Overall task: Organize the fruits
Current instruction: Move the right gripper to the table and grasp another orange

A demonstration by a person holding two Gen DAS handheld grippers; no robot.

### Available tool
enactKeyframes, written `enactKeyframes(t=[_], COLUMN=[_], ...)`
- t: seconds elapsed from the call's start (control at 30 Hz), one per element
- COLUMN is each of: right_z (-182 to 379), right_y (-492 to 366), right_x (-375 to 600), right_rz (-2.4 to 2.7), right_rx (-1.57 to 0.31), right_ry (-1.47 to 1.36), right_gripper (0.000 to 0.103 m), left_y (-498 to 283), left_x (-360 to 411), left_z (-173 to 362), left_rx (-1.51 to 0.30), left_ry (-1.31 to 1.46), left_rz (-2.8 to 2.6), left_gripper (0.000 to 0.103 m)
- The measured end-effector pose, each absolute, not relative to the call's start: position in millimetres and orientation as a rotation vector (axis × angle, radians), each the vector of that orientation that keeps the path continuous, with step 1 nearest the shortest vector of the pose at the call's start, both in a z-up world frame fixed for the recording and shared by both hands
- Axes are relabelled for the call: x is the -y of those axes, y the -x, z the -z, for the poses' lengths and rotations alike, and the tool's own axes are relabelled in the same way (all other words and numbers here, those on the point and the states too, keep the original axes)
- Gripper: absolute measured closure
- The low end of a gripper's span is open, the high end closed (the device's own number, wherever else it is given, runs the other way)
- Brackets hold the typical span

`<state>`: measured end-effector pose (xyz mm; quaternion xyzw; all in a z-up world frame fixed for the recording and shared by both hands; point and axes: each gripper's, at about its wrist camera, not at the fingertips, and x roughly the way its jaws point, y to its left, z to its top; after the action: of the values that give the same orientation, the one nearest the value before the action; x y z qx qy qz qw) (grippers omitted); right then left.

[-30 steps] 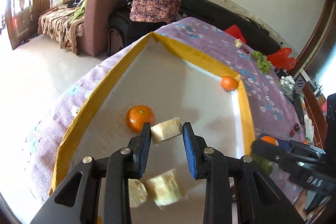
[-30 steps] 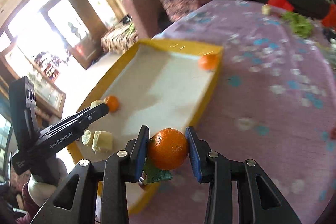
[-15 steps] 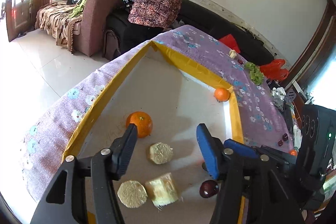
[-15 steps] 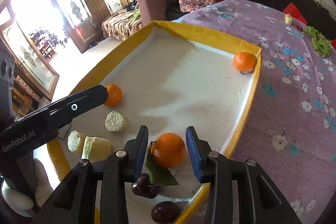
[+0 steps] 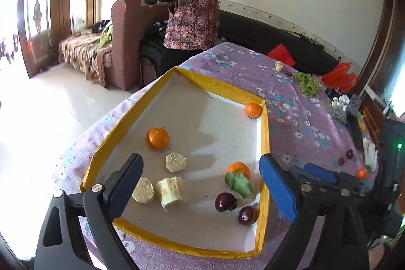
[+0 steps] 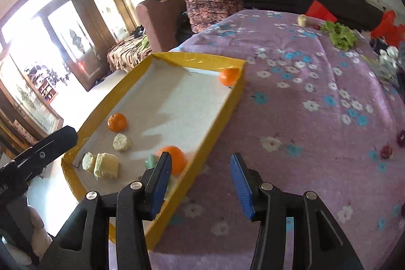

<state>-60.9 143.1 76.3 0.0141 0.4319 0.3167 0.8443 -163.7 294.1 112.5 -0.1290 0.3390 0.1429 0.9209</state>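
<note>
A yellow-rimmed white tray (image 5: 264,136) (image 6: 227,105) sits on the purple flowered cloth. In it lie three oranges: one at the left (image 5: 158,139), one in the far corner (image 5: 252,110) (image 6: 228,76), and one with green leaves at the near right (image 5: 238,169) (image 6: 174,158). Three pale sugarcane chunks (image 5: 172,190) (image 6: 106,165) and two dark plums (image 5: 225,201) also lie in it. My left gripper (image 5: 202,184) is open and empty above the tray's near end. My right gripper (image 6: 200,184) is open and empty over the tray's right rim.
More fruit lies on the cloth to the right: small dark plums (image 6: 386,151), a small orange (image 5: 362,172), a cane piece (image 6: 302,20) and green lettuce (image 6: 341,35). A person (image 5: 192,14) stands behind the table by a sofa.
My left gripper let go of a sugarcane chunk in the tray and drew back. My right gripper set the leafy orange in the tray, opened, and pulled back to the right.
</note>
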Motion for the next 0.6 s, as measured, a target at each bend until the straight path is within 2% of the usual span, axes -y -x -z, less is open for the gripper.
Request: enactKeyframes(t=[0.4, 0.6], right_z=[-79.3, -86.3], right_y=[67.8, 60.8], right_x=[-19.8, 64.1], right_rz=[-0.49, -0.371], right_rx=[-0.88, -0.85], right_ry=[-0.131, -0.206], right_gripper=[0.047, 0.047], left_y=[168.1, 166.4], left_x=[-216.1, -194.6], left_z=[-126.5, -130.5], left_rx=[-0.702, -0.717], left_ry=[0.052, 0.064], left_rz=[-0.289, -0.197], left_gripper=[0.01, 0.01])
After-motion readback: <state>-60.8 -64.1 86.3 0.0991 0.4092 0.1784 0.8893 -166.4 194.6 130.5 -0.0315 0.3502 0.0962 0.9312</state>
